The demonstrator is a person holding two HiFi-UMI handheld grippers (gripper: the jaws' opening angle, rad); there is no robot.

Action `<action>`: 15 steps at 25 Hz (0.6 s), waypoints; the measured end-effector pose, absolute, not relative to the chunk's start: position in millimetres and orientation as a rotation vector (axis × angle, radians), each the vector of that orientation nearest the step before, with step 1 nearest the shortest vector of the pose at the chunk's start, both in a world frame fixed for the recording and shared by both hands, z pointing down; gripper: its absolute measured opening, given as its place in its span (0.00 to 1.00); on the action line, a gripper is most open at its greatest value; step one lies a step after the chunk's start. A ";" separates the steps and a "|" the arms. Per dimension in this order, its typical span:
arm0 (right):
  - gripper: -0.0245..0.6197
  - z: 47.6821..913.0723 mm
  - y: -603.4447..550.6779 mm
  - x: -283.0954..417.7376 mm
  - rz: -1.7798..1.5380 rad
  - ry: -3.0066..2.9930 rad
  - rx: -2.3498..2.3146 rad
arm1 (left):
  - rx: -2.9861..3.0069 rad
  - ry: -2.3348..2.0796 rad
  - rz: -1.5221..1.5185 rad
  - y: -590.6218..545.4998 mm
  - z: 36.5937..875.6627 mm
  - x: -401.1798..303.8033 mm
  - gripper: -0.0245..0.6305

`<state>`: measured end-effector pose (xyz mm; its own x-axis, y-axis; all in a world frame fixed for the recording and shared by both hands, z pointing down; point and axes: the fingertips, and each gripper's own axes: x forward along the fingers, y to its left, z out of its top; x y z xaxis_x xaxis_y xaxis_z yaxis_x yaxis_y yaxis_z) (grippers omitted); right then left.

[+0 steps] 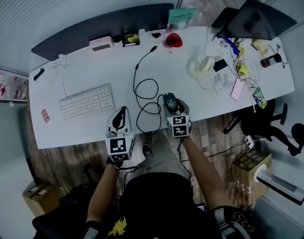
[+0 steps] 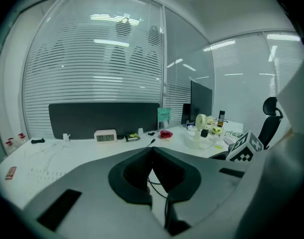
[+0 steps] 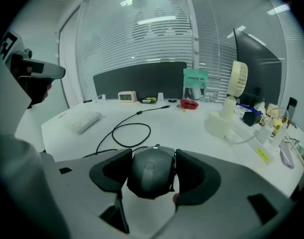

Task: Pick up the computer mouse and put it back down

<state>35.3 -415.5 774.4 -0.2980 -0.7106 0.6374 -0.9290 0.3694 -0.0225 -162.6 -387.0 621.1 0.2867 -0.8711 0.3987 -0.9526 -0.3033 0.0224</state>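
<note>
Here, white desk [image 1: 102,66], wood floor [image 1: 212,128], blinds [image 2: 102,59] — mouse [image 3: 150,172] in right gripper [image 1: 173,106].

From where I'm standing, the left gripper [image 2: 152,149] is pressing its jaws together and pointing toward a dark partition [image 2: 104,118], which is standing along the far edge of the white desk [image 2: 57,151]. A white clock [image 2: 105,135] is sitting just in front of the partition, near its middle. A teal card [image 2: 164,116] is standing at the partition's right end, and a red thing [image 2: 166,133] is lying just in front of that end. Right of the partition, a dark monitor [image 2: 201,101] and a white fan [image 2: 201,121] are standing. Further right of it, a marker cube [image 2: 245,148] is showing. A black cable [image 2: 156,188] is lying on the desk between the partition and the jaws.
</note>
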 end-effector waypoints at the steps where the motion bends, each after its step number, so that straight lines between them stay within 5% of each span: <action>1: 0.49 781.0 -414.5 34.3 0.543 -2.099 1.407 | 2.290 -1.667 0.475 -385.5 627.5 -161.9 0.06; 13: 0.54 765.1 -386.8 47.0 0.548 -2.088 1.470 | 2.350 -1.649 0.494 -344.5 613.9 -145.4 0.06; 15: 0.45 715.9 -374.3 54.4 0.502 -2.151 1.585 | 2.384 -1.676 0.483 -330.5 593.5 -148.3 0.06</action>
